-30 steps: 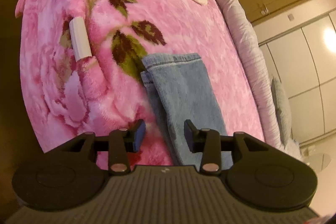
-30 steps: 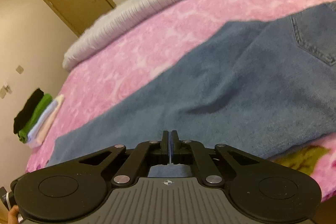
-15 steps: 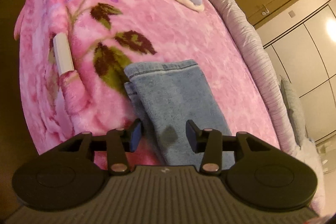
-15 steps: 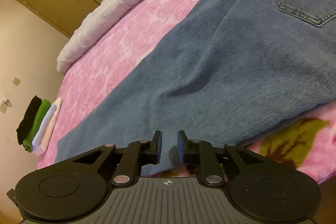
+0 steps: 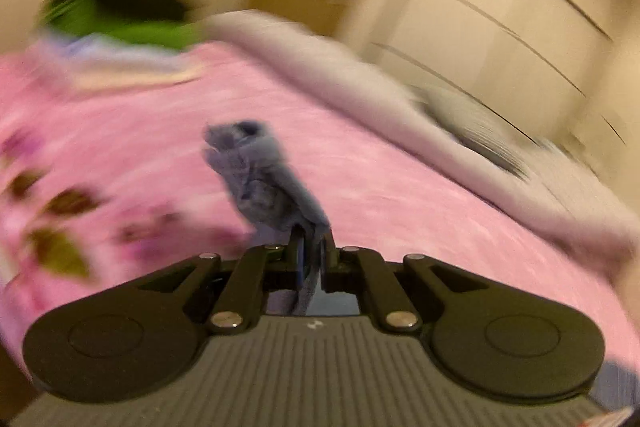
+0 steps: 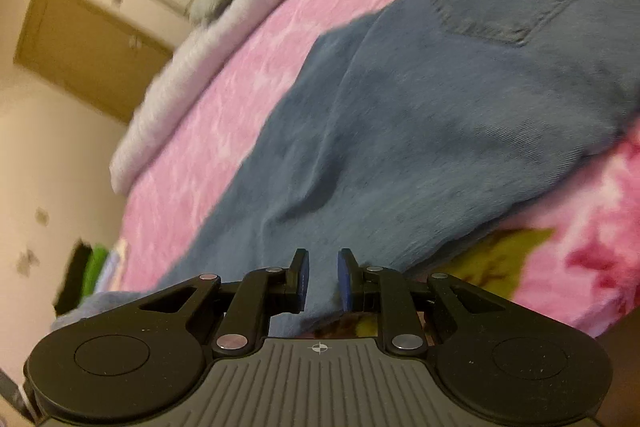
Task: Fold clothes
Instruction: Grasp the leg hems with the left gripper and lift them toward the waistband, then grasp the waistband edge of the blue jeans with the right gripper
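Note:
Blue jeans lie spread across a pink flowered blanket, back pocket up at the right. My right gripper is open low over the near edge of a jeans leg, with denim between and beyond its fingers. In the blurred left wrist view, my left gripper is shut on the jeans' leg end, which rises bunched and crumpled from the fingers above the blanket.
A stack of folded clothes, green and black on top, sits at the bed's far end, also seen small as the stack. A grey rolled quilt lines the bed's far side. Wardrobe doors and a brown door stand behind.
My left gripper closed on the jeans' leg end and lifted it, swinging fast so the view blurs. My right gripper went from shut to open and shifted along the jeans leg.

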Motion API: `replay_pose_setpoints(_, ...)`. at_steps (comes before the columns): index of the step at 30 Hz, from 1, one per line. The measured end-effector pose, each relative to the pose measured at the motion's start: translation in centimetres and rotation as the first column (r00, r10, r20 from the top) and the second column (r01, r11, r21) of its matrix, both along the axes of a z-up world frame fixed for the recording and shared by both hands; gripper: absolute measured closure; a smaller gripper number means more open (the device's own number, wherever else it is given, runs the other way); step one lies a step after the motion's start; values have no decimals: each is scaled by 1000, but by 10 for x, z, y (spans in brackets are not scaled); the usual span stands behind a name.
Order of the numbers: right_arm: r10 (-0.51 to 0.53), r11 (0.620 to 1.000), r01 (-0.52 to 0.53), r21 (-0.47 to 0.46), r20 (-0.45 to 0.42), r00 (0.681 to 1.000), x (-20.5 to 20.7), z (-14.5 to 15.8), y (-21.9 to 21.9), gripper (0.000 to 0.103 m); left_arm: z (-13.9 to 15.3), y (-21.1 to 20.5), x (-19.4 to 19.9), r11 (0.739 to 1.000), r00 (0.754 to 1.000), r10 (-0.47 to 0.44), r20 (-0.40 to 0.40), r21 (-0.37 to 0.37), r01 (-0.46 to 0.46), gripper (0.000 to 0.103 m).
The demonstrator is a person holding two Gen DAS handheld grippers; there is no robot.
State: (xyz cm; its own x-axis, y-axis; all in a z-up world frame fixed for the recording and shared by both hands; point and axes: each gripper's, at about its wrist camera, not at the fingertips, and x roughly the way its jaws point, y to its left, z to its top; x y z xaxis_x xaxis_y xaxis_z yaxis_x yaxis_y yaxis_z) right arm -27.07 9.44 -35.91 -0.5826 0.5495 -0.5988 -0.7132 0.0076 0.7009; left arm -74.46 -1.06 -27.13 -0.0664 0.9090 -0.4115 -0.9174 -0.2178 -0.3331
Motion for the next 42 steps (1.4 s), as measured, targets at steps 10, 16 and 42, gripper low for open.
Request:
replay_pose_setpoints(10,-63,994,65,93,-30,998,49,20,-11,101,-52,51,204,826,829,-559,-26,-103,554,96)
replay_pose_setpoints(16,-107,992,109,55,-41,993,67,12,-20,26,-76,47,229,778,799,-602,-1,-227,586,88)
replay_pose_setpoints(42,-94,982,61,-182,-179,979,-14,-27,23,58,-37,34,88,887,903,-419,90,-174,429,88)
